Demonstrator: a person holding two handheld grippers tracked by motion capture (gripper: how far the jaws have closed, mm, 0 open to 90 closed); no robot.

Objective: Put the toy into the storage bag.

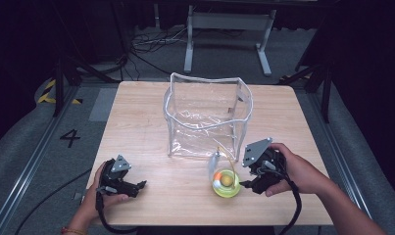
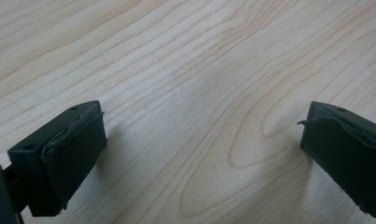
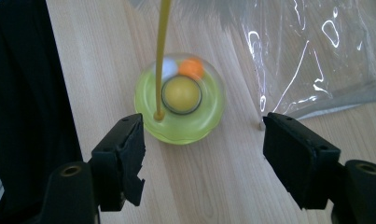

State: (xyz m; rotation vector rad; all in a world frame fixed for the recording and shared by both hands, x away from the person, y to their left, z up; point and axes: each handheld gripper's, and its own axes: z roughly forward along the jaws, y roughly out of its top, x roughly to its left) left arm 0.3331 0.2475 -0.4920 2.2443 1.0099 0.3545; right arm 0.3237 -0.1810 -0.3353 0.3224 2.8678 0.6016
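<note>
So the yellow-green toy (image 1: 226, 182) sits near the front edge of the table (image 1: 136, 132), just in front of the clear plastic bag (image 1: 207, 117) that stands upright and open about mid-table. The right gripper (image 1: 247, 185) is right beside the toy on its right, jaws spread wide with nothing between them, not touching it. Left gripper (image 1: 140, 186) is down at the front left corner area, also wide open and holding nothing, well apart from the toy and the bag. Lots of bare wood on the left half and along the back edge behind the bag; the tight spot is the gap between the toy and the bag's front wall. The right gripper view gives you what the high view can't: a yellow ball (image 3: 181, 94) in a ring at the toy's middle, an orange ball (image 3: 191, 68) and a white one beside it, plus a thin yellow stick (image 3: 161, 56) rising from the toy. The left gripper view has just wood grain between its two pads (image 2: 78, 158).
</note>
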